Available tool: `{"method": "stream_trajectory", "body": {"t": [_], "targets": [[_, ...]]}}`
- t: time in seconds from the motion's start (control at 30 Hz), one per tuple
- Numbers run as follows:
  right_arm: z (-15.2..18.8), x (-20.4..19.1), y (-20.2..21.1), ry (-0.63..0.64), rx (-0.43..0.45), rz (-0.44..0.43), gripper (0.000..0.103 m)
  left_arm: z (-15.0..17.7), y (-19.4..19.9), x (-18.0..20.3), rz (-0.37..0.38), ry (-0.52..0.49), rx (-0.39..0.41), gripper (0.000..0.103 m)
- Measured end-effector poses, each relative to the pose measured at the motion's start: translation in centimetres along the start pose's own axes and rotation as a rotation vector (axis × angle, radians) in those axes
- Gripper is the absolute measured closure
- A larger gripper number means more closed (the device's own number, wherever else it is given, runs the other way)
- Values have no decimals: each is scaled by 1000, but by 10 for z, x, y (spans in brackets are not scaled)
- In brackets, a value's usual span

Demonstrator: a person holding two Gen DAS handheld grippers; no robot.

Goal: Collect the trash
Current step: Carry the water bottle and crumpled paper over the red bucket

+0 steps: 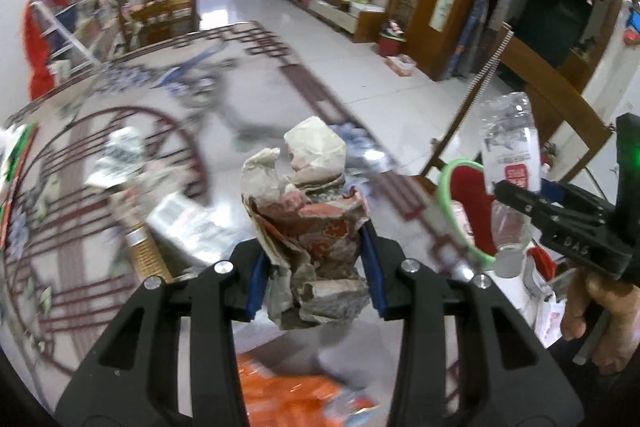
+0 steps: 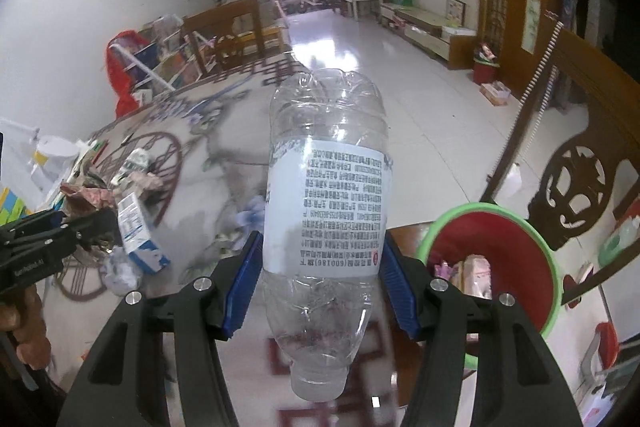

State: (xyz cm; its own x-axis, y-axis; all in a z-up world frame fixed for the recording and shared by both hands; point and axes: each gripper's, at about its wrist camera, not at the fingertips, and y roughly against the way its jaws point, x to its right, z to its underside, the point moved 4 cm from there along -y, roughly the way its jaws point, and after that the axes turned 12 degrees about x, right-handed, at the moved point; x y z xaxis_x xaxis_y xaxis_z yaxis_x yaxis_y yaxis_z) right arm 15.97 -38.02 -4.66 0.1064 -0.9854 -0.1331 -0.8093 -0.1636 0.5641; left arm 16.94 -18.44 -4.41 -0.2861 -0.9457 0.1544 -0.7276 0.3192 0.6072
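Both grippers (image 1: pixel 316 247) (image 2: pixel 320 279) clamped, angled downward

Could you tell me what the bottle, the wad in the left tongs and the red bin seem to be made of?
Bottle: thin clear plastic, glossy and dented, with a paper-like label. Wad: crumpled printed paper, matte, sharply creased. Red bin: probably smooth moulded plastic with a green rim.

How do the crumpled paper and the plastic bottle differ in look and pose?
The crumpled paper is opaque, beige with red print, and shapeless; the plastic bottle is clear, with a white printed label, and keeps its form. The paper sticks up from the left tool; the bottle sits in the right tool with its cap end towards the camera. Both are gripped between blue pads.
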Motion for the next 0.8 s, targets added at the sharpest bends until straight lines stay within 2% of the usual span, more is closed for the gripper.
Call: {"method": "stream_trajectory", "body": {"t": [0.2, 0.6, 0.8], "targets": [[-3, 47, 7, -29, -10, 51, 47, -8, -32, 44, 87, -3, -31, 64], [-10, 161, 25, -125, -31, 187, 47, -15, -89, 172, 343, -75, -106, 64], [0, 201, 26, -165, -51, 243, 47, -13, -114, 204, 409, -70, -159, 63]]}}
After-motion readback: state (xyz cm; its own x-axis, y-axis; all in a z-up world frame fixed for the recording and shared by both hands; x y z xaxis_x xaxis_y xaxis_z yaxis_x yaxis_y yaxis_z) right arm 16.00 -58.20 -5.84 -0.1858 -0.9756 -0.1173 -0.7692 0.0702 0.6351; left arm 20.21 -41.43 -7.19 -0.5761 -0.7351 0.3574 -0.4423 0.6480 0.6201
